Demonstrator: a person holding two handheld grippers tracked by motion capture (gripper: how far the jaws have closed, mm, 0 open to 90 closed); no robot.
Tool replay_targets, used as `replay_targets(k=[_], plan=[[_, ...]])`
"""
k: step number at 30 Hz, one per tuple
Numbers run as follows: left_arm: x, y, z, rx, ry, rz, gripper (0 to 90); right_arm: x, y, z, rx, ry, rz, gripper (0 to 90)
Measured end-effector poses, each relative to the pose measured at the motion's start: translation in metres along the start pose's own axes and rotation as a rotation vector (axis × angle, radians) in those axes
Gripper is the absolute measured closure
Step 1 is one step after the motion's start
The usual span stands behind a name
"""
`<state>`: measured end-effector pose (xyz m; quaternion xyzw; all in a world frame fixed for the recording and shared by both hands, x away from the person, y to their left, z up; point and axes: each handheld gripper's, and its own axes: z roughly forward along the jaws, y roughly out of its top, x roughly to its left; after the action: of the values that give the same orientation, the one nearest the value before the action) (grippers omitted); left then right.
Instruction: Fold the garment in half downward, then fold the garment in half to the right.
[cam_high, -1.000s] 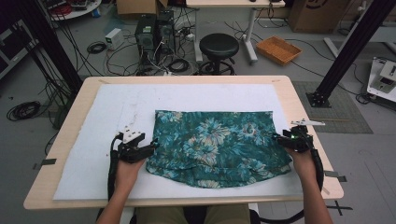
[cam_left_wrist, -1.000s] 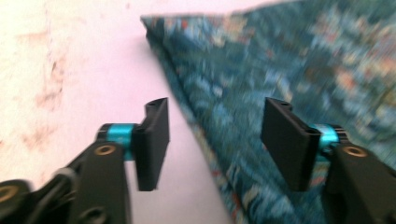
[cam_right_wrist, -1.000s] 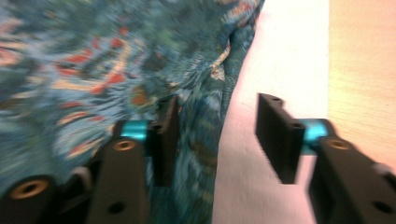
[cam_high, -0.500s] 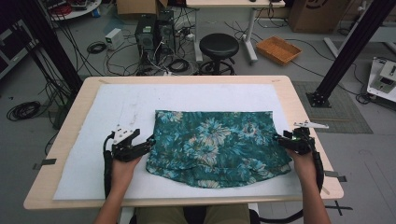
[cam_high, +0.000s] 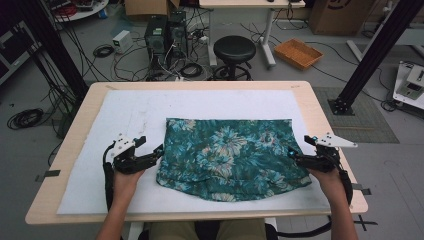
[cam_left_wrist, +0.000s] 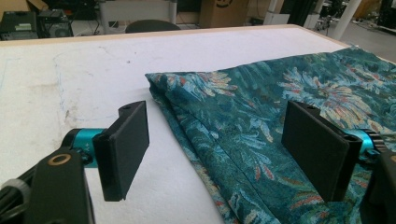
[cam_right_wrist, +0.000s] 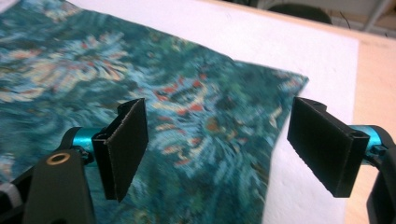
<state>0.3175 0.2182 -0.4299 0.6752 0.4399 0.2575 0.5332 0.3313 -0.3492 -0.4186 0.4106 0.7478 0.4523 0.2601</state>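
A teal floral cloth (cam_high: 230, 157) lies folded on the white mat (cam_high: 125, 115) that covers the wooden worktop (cam_high: 325, 115), a little right of the mat's middle and nearer the person's edge than the far one. Its far edge runs straight across; its near edge sags in a loose curve with a second layer showing underneath.

The left gripper (cam_high: 150, 155) sits at the cloth's left edge, its jaws pointing across toward the fabric. Those jaws have just been opening and now stand released — in the left gripper view the left gripper (cam_left_wrist: 215, 154) has one pad over bare mat (cam_left_wrist: 70, 70) and the other over the cloth (cam_left_wrist: 261, 107), the folded edge running between them with nothing pressed.

The right gripper (cam_high: 300, 157) is at the cloth's right edge, held in the person's right hand (cam_high: 327, 175). Its jaws too have just been opening and are spread wide (nothing clamped): in the right gripper view the right gripper (cam_right_wrist: 217, 149) hangs above the cloth (cam_right_wrist: 140, 79), whose corner lies flat on the mat (cam_right_wrist: 303, 51) between the pads — one pad over fabric, the other over mat.
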Motion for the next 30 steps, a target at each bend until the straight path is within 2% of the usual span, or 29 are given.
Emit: replay_targets(k=[5, 7, 13, 18, 21, 23, 24, 26, 27, 30], plan=[[0.000, 0.000, -0.001, -0.002, 0.001, 0.004, 23.2, 0.003, -0.001, 0.000, -0.003, 0.010, -0.012, 20.7], [-0.001, 0.000, -0.001, 0.000, 0.002, 0.011, 23.2, 0.004, -0.003, 0.000, 0.005, 0.007, -0.001, 20.7], [-0.004, -0.001, -0.001, 0.006, 0.000, 0.015, 23.2, 0.002, -0.004, -0.002, -0.013, -0.011, 0.021, 20.8], [-0.005, -0.002, 0.001, 0.023, 0.000, 0.015, 23.2, 0.003, -0.004, -0.002, -0.015, -0.006, 0.032, 20.7], [-0.006, -0.002, 0.001, 0.035, 0.022, 0.030, 23.2, 0.003, -0.005, -0.001, -0.016, -0.008, 0.040, 20.8], [-0.008, -0.004, 0.003, 0.069, 0.043, 0.034, 23.2, 0.003, -0.005, 0.001, -0.014, -0.013, 0.053, 20.7], [-0.009, -0.007, 0.006, 0.119, 0.061, 0.022, 23.2, 0.004, -0.005, 0.001, -0.013, -0.013, 0.057, 20.7], [-0.010, -0.008, 0.008, 0.162, 0.071, 0.006, 23.2, 0.005, -0.004, 0.003, -0.012, -0.010, 0.052, 20.8], [-0.011, -0.009, 0.009, 0.171, 0.070, -0.005, 23.2, 0.006, -0.004, 0.004, -0.009, -0.006, 0.047, 20.8], [-0.016, -0.009, 0.010, 0.199, 0.075, -0.003, 23.2, 0.008, -0.004, 0.006, 0.003, 0.001, 0.033, 20.7]])
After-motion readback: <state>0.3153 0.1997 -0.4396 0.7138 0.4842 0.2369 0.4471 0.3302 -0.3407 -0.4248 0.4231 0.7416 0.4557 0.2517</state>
